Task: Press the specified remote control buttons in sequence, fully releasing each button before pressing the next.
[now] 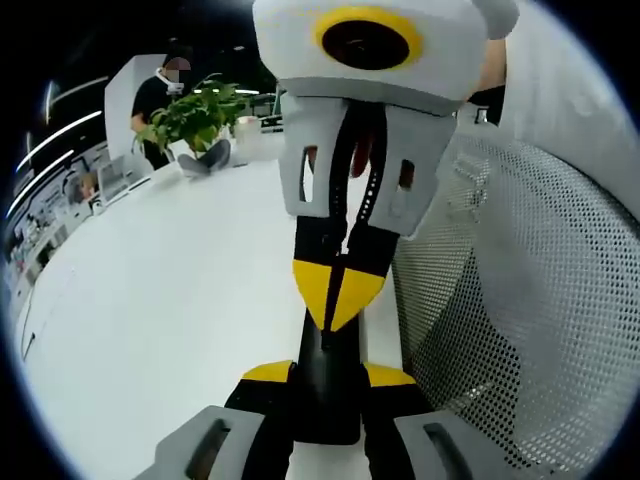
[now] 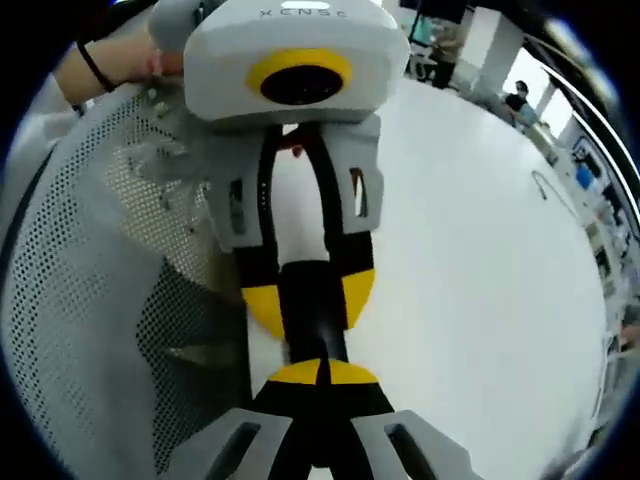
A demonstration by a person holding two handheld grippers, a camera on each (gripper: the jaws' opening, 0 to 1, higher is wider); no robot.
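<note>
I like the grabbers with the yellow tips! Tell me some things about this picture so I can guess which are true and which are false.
1. The left gripper is clamped on a slim black remote control. True.
2. The right gripper has its jaws wide open. False: its jaws are shut, and the yellow tips meet in a point just above the remote.
3. A leafy green potted plant stands at the far end of the white table. True.
4. The mesh chair back beside the table is bright red. False: it is grey, with small holes all over.
</note>
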